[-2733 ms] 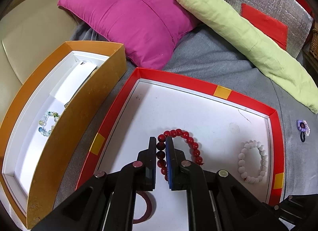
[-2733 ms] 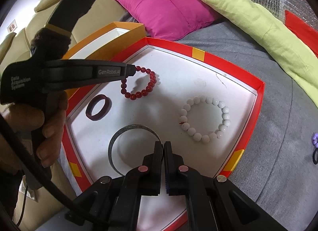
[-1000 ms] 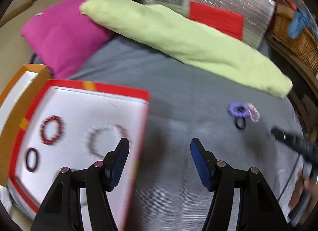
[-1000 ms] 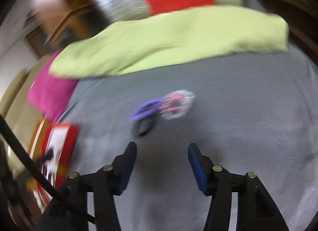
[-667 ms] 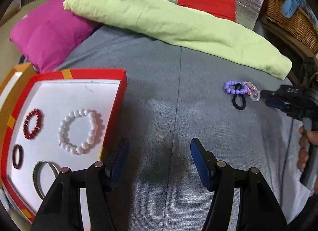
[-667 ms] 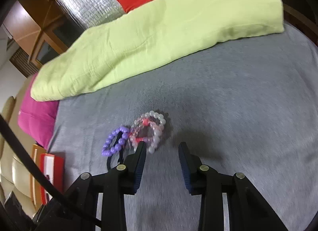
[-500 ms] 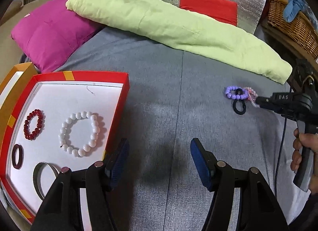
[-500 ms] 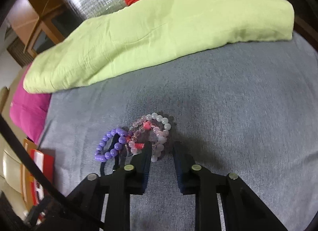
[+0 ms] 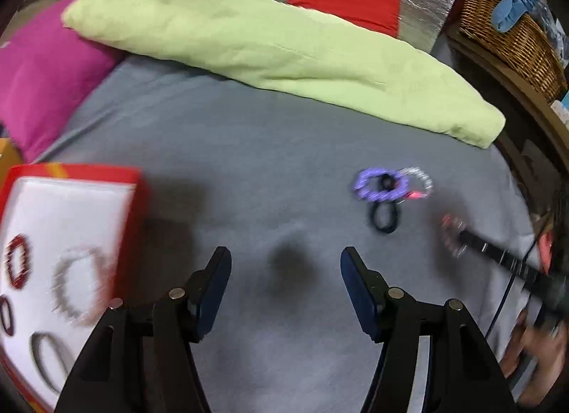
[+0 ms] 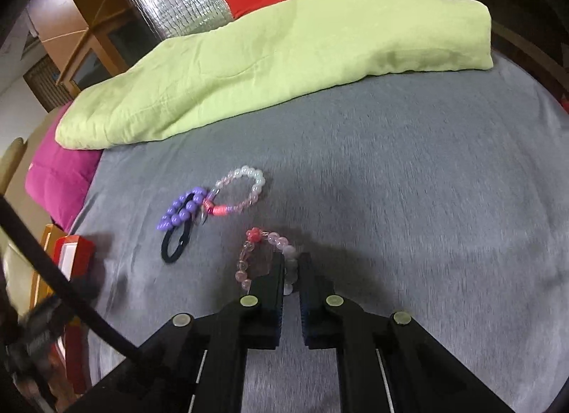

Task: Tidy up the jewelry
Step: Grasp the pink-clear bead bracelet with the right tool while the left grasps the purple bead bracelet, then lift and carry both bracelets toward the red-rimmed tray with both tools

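My right gripper (image 10: 292, 263) is shut on a pink and clear bead bracelet (image 10: 245, 262), a little off the grey blanket (image 10: 409, 199). Just behind it lie a purple bead bracelet (image 10: 181, 210), a black hair tie (image 10: 176, 243) and a pale bead bracelet (image 10: 249, 182), touching one another. My left gripper (image 9: 284, 263) hangs open over bare blanket with nothing between its fingers. The purple bracelet (image 9: 378, 185) and hair tie (image 9: 384, 215) lie ahead of it to the right. The right gripper (image 9: 458, 237) shows there with the pink bracelet (image 9: 448, 230). A red tray (image 9: 71, 173) at the left holds a red bead bracelet (image 9: 16, 265), a white bead bracelet (image 9: 80, 281) and two bangles.
A long green bolster (image 9: 270, 47), a magenta cushion (image 9: 39, 82) and a silver cushion with a red patch (image 9: 343, 4) line the far side. A wicker basket (image 9: 508, 29) stands at the far right. A hand (image 9: 533, 345) holds the right gripper's handle.
My right gripper has shut on the pink bracelet and drawn it back from the pile. My left gripper has swung right, so the tray now sits at the view's left edge.
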The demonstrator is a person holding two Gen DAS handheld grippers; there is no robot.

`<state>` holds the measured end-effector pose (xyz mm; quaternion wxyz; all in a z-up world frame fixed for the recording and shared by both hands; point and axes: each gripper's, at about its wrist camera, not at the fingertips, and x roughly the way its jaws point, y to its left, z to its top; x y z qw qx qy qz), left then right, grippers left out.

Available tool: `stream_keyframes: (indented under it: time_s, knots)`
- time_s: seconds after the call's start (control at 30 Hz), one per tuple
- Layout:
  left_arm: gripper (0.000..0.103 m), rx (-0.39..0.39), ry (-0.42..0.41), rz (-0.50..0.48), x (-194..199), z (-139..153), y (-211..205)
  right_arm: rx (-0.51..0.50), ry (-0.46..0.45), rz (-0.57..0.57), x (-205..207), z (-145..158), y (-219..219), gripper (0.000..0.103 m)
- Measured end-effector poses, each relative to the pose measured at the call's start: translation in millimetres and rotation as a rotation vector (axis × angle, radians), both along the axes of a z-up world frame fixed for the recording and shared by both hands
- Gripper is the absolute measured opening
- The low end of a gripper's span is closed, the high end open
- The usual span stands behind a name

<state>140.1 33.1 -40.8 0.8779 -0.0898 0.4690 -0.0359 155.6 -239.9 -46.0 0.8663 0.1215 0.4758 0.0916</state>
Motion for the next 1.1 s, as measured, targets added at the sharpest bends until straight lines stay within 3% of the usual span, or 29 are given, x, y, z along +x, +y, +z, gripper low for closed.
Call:
stream_keyframes:
  time_s: [0.1, 0.3, 0.47, 0.53, 0.57, 0.73, 1.1]
  knots:
    - [0.065, -0.049, 0.049, -0.026, 29.9, -1.9, -17.2, 0.022, -0.014, 0.010, -6.0, -0.2, -2.0, 0.009]
    - [0.061, -0.038, 0.085, -0.018, 73.1, -3.2, -41.7, 0.075, -0.021, 0.029, -6.1, -2.1, -4.9, 0.009]
    - [0.035, 0.040, 0.173, -0.010, 97.2, -25.0, -55.2, 0.106, -0.019, 0.044, -5.7, -2.2, -4.4, 0.009]
    - [0.014, 0.095, 0.154, -0.016, 95.2, -24.2, -59.7, 0.107, -0.023, 0.048, -6.3, -1.3, -4.1, 0.009]
    - [0.010, 0.103, 0.154, -0.024, 93.5, -23.7, -60.6, 0.107, -0.025, 0.048, -5.7, -1.1, -3.9, 0.009]
    - [0.009, 0.111, 0.100, -0.014, 63.4, -15.1, -50.5, 0.118, -0.032, 0.045, -6.7, 1.2, -4.6, 0.009]
    - [0.009, 0.091, -0.041, 0.003, -49.5, 8.8, -26.3, 0.142, -0.062, 0.059, -35.9, 15.7, 1.5, 0.009]
